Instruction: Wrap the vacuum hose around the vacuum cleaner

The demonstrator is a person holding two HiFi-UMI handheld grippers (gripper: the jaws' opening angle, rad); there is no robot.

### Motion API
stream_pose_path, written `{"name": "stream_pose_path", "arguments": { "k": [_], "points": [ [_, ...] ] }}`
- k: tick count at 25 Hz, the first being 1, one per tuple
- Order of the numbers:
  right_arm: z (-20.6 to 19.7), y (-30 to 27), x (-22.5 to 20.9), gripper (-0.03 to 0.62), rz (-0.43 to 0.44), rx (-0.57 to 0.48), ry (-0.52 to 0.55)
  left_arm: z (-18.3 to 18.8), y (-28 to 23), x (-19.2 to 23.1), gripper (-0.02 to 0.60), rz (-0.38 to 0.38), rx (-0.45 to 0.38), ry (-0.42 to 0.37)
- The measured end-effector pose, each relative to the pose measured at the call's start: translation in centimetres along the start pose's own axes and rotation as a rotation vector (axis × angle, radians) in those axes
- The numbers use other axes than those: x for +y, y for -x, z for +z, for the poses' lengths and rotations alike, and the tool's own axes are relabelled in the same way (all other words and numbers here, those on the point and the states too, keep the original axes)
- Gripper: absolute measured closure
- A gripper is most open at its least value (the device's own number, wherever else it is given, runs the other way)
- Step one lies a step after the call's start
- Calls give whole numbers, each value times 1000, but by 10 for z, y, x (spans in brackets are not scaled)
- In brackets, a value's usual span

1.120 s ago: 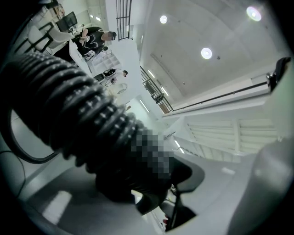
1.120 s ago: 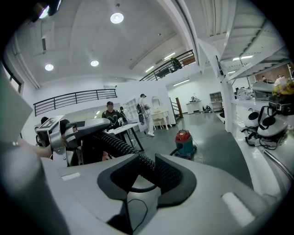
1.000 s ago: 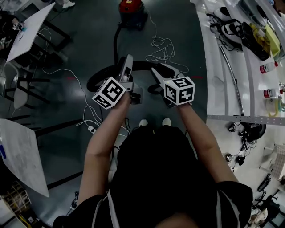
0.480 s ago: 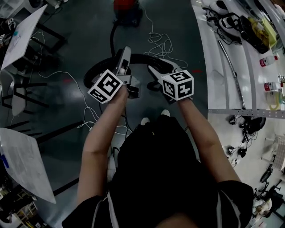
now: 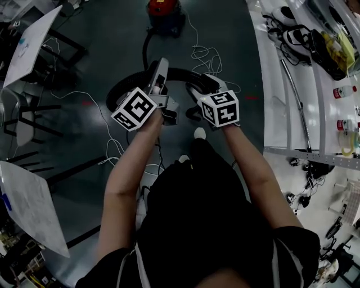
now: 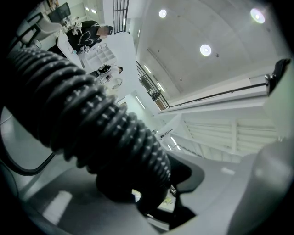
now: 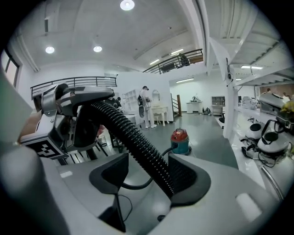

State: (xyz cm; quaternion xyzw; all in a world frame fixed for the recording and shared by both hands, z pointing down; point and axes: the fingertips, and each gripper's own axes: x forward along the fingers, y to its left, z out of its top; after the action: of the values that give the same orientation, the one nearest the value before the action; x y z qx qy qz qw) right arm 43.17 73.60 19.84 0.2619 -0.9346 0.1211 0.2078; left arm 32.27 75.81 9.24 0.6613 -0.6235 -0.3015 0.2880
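Note:
A red vacuum cleaner (image 5: 165,10) (image 7: 179,140) stands on the dark floor far ahead. Its black ribbed hose (image 5: 121,90) (image 7: 133,137) (image 6: 92,119) runs from it, loops to the left and passes through both grippers. My left gripper (image 5: 158,70) (image 6: 138,183) (image 7: 85,121) is shut on the hose, which fills its view. My right gripper (image 5: 203,84) (image 7: 149,176) has just been opening. The hose lies between its jaws against the right pad (image 7: 188,176), with a gap to the left pad.
White tables (image 5: 34,39) (image 5: 28,197) stand at the left. A long white bench (image 5: 281,84) with bottles and gear runs along the right. White cable (image 5: 205,56) lies coiled on the floor near the vacuum. The person's shoe (image 5: 199,133) is just below the grippers.
The right jaws have spread apart and let go of the hose. Both grippers have moved slightly toward the vacuum, and one foot has stepped forward.

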Motion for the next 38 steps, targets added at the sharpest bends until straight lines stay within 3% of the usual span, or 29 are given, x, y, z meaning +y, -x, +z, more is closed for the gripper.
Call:
{"name": "stream_pose_path", "arguments": {
  "k": [9,22,24,34,38],
  "points": [
    [38,-45,-48,342,13,6,107,7,-64,0,405,9,-1,28],
    [74,-96,-114,330,78,12,255,3,-146,-11,423,22,-31,4],
    [83,-104,-124,353,77,1,292,7,-155,-12,425,19,-37,3],
    [105,-137,-134,371,78,19,450,17,-186,-4,425,2,-17,-38],
    [109,-144,-138,384,48,32,437,23,-195,2,423,-8,-5,-52]
  ]
}}
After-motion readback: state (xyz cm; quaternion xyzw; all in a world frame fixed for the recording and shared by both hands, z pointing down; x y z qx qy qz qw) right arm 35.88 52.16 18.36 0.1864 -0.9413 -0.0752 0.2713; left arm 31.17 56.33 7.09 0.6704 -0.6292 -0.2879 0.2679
